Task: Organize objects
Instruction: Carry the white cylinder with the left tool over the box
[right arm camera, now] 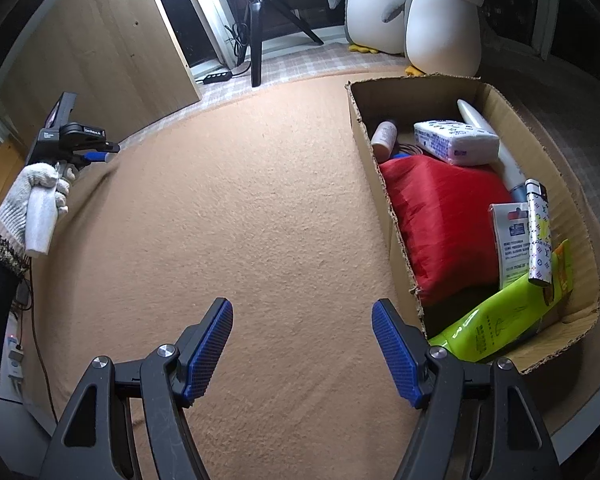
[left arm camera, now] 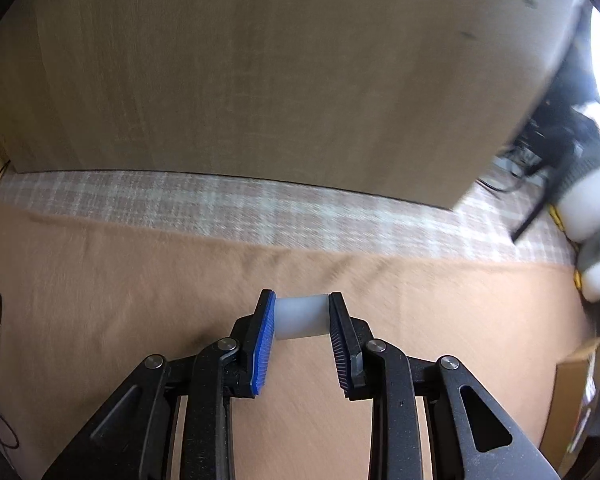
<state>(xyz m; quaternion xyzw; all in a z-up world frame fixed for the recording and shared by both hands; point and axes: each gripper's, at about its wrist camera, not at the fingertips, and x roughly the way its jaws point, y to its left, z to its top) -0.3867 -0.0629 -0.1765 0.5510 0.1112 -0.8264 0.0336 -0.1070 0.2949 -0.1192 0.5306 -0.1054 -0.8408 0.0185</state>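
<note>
Penguins (right arm camera: 440,20), tripod (right arm camera: 260,24) beyond cardboard box (right arm camera: 388,208); wooden panel (left arm camera: 260,80) ahead.

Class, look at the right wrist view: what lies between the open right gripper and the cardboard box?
Only bare tan carpet lies between the right gripper and the box, as the right wrist view shows.

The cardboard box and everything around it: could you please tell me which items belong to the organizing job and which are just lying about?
Job:
- white cylinder, clamped in left gripper
- cardboard box with red pouch, tissue pack, lighter, green packet
- right gripper, open

Lying about:
- penguin plushies
- tripod
- power strip
</note>
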